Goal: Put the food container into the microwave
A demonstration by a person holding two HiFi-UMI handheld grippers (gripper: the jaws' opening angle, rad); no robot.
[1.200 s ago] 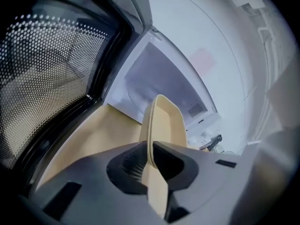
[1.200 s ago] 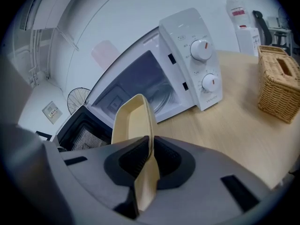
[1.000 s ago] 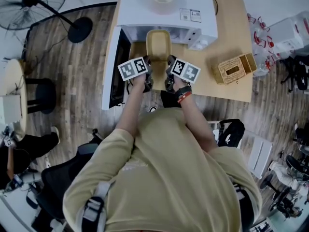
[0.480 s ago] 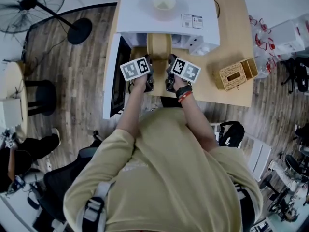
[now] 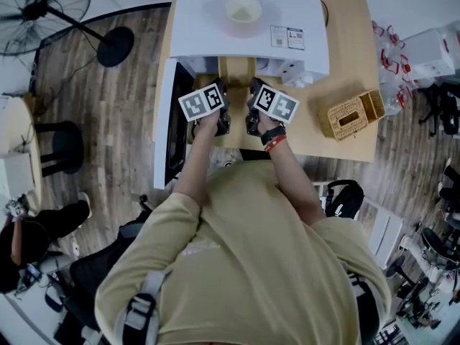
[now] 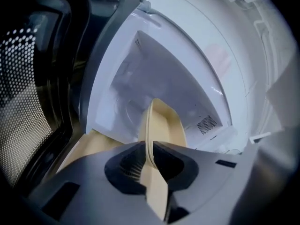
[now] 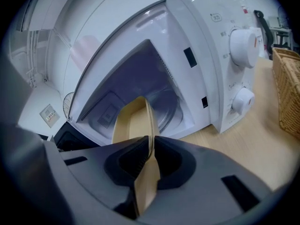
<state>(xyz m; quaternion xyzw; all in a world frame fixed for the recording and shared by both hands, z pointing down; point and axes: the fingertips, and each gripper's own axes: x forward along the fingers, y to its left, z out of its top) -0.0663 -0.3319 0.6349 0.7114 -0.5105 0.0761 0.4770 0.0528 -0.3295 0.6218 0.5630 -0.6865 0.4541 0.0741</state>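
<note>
Left hand-held gripper (image 6: 149, 146) and right hand-held gripper (image 7: 151, 142) each clamp food container (image 5: 236, 70) rim; only right gripper view shows microwave (image 7: 206, 55) dials (image 7: 243, 43)

You've got two grippers: left gripper (image 6: 147, 149), right gripper (image 7: 151, 149). One food container (image 5: 236, 69), one microwave (image 5: 244, 34) (two knobs (image 7: 243, 45) on its front), one wicker basket (image 5: 351, 112), one fan (image 5: 43, 6), one table (image 5: 345, 56), one black bag (image 5: 343, 195).

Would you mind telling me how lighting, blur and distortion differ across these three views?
Head view: even light, sharp, microwave crisp. Left gripper view: heavy fisheye, dark corners, left claw, shut on the food container, looks soft. Right gripper view: same fisheye and dark corners, brighter, right claw soft too.
</note>
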